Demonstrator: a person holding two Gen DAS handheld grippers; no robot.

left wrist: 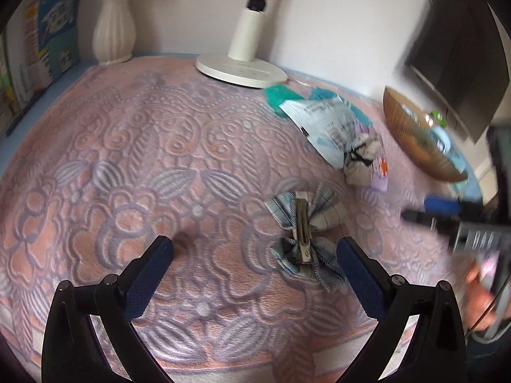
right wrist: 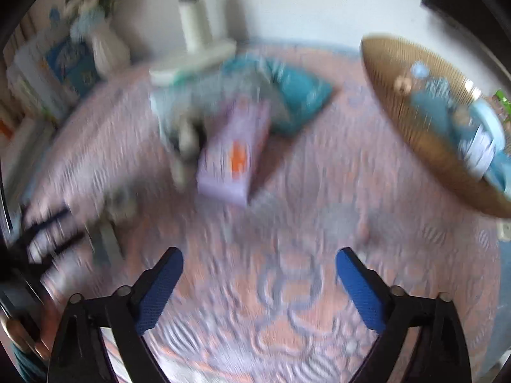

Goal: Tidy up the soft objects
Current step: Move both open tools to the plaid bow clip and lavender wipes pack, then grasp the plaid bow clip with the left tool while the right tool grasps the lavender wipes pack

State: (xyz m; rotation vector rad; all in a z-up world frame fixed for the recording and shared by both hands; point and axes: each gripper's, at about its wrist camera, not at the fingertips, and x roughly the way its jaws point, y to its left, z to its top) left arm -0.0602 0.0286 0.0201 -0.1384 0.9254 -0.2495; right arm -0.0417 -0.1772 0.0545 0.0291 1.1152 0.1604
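Note:
A blue-grey fabric bow hair clip lies metal clip up on the pink patterned cloth, just inside my left gripper's right finger. My left gripper is open and empty above the cloth. My right gripper is open and empty over the cloth; its view is blurred. A pile of a white packet, a teal cloth and a lilac pack lies further back. A brown woven basket at the right holds several blue soft items; it also shows in the right wrist view.
A white lamp base and a white vase stand at the back by the wall. Books lean at the back left. A dark monitor stands at the right. The other gripper shows at the right edge.

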